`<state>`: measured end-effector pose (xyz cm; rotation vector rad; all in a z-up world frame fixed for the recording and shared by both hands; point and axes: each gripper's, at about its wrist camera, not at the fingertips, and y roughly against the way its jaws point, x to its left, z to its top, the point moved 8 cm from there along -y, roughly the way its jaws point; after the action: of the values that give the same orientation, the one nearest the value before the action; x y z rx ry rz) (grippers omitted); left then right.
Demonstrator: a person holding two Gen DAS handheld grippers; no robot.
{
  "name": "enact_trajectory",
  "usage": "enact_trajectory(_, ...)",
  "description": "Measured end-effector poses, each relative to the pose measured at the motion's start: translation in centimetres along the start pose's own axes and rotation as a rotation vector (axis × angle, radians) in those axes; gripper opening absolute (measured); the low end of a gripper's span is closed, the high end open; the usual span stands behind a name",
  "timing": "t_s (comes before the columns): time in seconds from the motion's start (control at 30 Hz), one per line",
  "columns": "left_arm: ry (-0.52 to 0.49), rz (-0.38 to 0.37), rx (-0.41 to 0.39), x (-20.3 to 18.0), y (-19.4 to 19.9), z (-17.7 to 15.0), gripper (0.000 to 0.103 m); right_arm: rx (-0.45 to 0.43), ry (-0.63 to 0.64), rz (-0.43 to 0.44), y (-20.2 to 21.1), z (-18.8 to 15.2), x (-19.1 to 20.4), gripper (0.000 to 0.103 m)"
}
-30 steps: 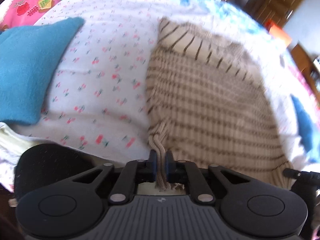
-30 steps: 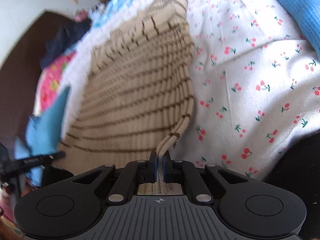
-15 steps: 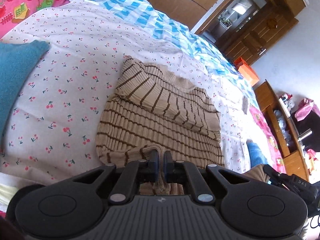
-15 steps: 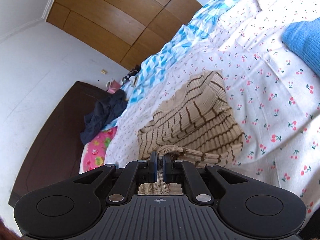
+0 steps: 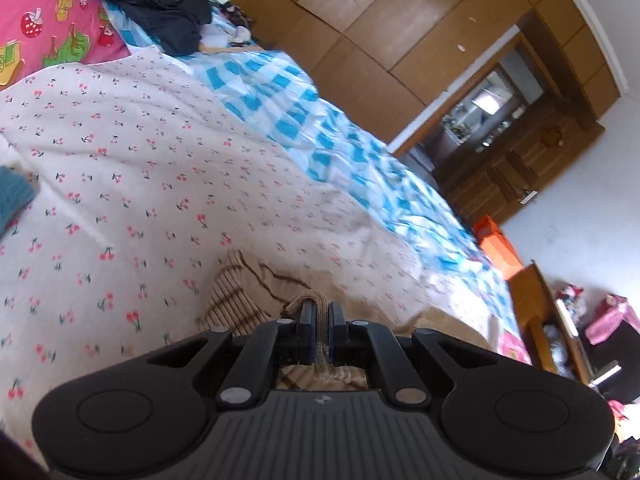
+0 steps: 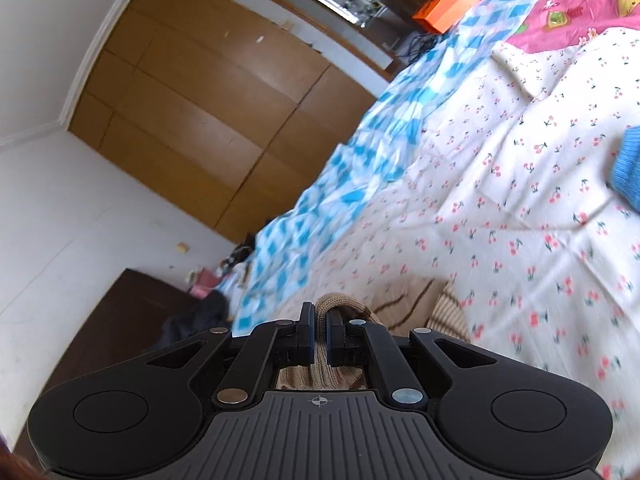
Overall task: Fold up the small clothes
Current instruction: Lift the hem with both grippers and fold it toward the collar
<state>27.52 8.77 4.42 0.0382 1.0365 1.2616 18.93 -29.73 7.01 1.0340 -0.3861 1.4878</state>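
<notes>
A beige knit sweater with brown stripes [image 5: 234,308] lies on the cherry-print bedsheet [image 5: 132,200], mostly hidden under the grippers. My left gripper [image 5: 319,312] is shut on a fold of its hem, which loops up over the fingertips. In the right wrist view the same sweater [image 6: 416,300] shows just beyond my right gripper [image 6: 320,316], which is shut on another bunched fold of the hem. Both grippers hold the hem above the rest of the garment, far along the bed toward the collar end.
A blue checked blanket [image 5: 320,136] runs along the far side of the bed. Dark clothes [image 5: 160,0] sit on a pink pillow [image 5: 52,40]. Blue knit items lie at the left edge [image 5: 12,196] and right edge [image 6: 628,168]. Wooden wardrobes [image 6: 200,92] stand beyond.
Both grippers have carried the hem forward over the sweater, doubling it on itself. Far less of the sweater shows now, and the views have tilted up toward the wardrobes.
</notes>
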Motion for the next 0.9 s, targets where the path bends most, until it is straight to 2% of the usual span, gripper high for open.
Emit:
enact_trajectory(0.1,-0.008,0.089,-0.006,2.2,-3.8,0.4,0.011,0.022,-0.015,-0.062,-4.1,0.1,-2.2,0.005)
enact_trajectory(0.23,0.051,0.173,0.038,5.7,-7.3,-0.4,0.011,0.07,0.01,-0.159,-8.6,-0.9,-4.9,0.005)
enact_trajectory(0.3,0.057,0.182,0.042,6.6,-7.6,-0.7,0.011,0.096,0.025,-0.196,-9.7,-1.6,-5.8,0.005)
enact_trajectory(0.37,0.056,0.175,0.04,6.7,-7.6,-0.6,0.011,0.127,0.035,-0.194,-10.2,-2.1,-6.0,0.007)
enact_trajectory(0.5,0.057,0.186,0.005,6.3,-7.5,0.5,0.011,0.113,0.033,-0.207,-10.3,-1.7,-6.2,0.011)
enact_trajectory(0.57,0.056,0.197,-0.023,6.0,-7.3,1.0,0.018,0.105,0.027,-0.211,-10.2,-1.3,-6.2,0.011)
enact_trajectory(0.7,0.035,0.242,-0.086,5.8,-6.4,1.5,0.029,0.099,0.013,-0.195,-9.9,-1.0,-5.8,0.023)
enact_trajectory(0.77,0.004,0.266,-0.111,5.7,-5.7,1.5,0.035,0.061,0.019,-0.173,-9.4,-0.6,-5.4,0.032)
enact_trajectory(0.8,-0.01,0.275,-0.122,5.6,-5.3,1.4,0.035,0.036,0.033,-0.172,-9.1,-0.2,-5.1,0.04)
enact_trajectory(0.9,-0.052,0.292,-0.143,5.3,-4.2,0.6,0.036,0.008,0.103,-0.198,-8.6,0.2,-4.7,0.042)
